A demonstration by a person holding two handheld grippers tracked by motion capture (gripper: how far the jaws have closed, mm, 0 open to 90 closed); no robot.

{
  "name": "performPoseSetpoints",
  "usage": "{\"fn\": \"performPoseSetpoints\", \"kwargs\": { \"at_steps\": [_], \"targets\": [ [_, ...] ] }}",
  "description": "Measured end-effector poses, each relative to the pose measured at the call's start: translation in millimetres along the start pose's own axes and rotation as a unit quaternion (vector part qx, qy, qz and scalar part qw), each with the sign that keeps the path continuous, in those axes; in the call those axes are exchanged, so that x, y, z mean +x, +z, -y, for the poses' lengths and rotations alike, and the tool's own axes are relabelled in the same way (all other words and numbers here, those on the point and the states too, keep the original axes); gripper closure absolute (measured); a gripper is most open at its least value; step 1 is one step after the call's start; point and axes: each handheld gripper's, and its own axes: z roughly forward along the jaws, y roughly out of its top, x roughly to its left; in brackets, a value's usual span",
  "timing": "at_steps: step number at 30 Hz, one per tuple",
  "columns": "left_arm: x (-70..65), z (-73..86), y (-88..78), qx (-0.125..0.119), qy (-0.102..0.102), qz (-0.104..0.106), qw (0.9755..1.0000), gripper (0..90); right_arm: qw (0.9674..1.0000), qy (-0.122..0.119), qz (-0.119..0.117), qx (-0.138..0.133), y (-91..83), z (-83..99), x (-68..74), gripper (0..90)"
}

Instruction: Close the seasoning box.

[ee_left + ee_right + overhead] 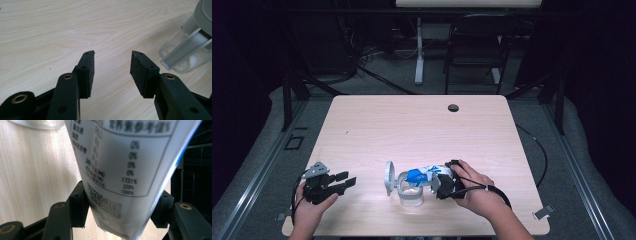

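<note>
A: Right gripper (120, 207) status?
B: Clamped on a white-and-blue pouch (424, 174), tilted over the clear jar (410, 194); its hinged lid (389, 178) stands up. The right gripper view shows a printed nutrition table.
A: Left gripper (112, 67)?
B: Jaws apart, holding nothing, over bare table (412, 125). Jar contents cannot be made out.

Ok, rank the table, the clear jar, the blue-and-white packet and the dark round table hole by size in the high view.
1. Light wooden table
2. Clear plastic jar with open grey lid, and blue-and-white packet: look alike, unranked
3. Dark round hole
</note>
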Motion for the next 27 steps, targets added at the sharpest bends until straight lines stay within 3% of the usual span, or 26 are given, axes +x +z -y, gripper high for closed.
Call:
{"fn": "performPoseSetpoints", "kwargs": {
  "at_steps": [27],
  "targets": [
    [0.2, 0.6, 0.8, 0.001, 0.000, 0.000, 1.0000, 54.6, 0.9977, -0.055, 0.030, 0.025, -5.0, -6.8, 0.2, 42.7]
  ]
}}
